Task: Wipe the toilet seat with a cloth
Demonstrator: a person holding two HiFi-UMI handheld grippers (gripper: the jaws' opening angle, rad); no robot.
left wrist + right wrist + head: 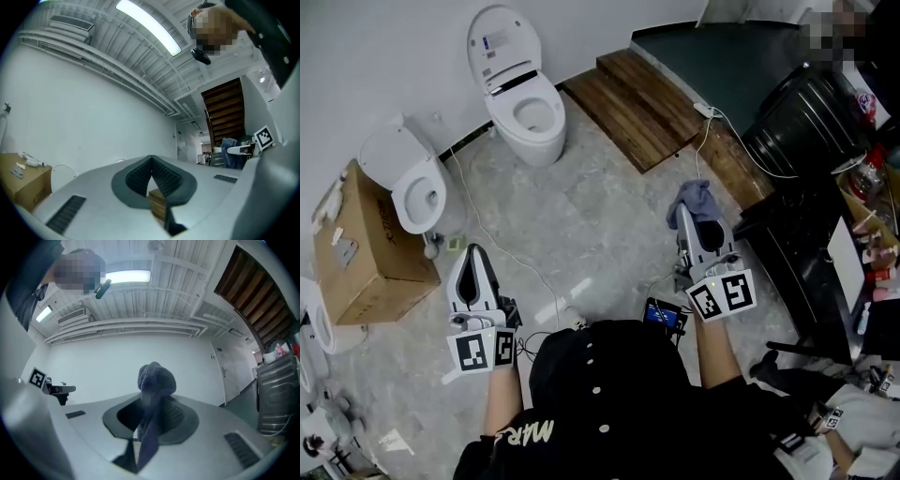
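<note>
**Blue-grey cloth gripped in the right claw, well short of the toilet**

A pale, stone-patterned floor [600, 216] is seen from above, with a white wall along its far edge. A low wooden platform [633, 103] lies at the far right. A black ribbed bin [811, 122] stands just beside it, and its contents cannot be made out. At the left a closed cardboard box [366, 253] is set on the floor, with a small flat item lying on its top.

A white toilet [530, 117] stands against the far wall. Its lid is raised, its seat [510, 105] is down, and only white is shown inside the open bowl. A second toilet [412, 183], lid also raised, is placed between the first and the box.

The right claw [686, 211] is clamped on a blue-grey cloth [696, 197], which is bunched above the tips and trails down between them. The cloth is held over the floor near the platform's corner, well apart from the toilet seat. The left claw [472, 251] is closed tip to tip with nothing gripped, and is held over the floor near the box.
</note>
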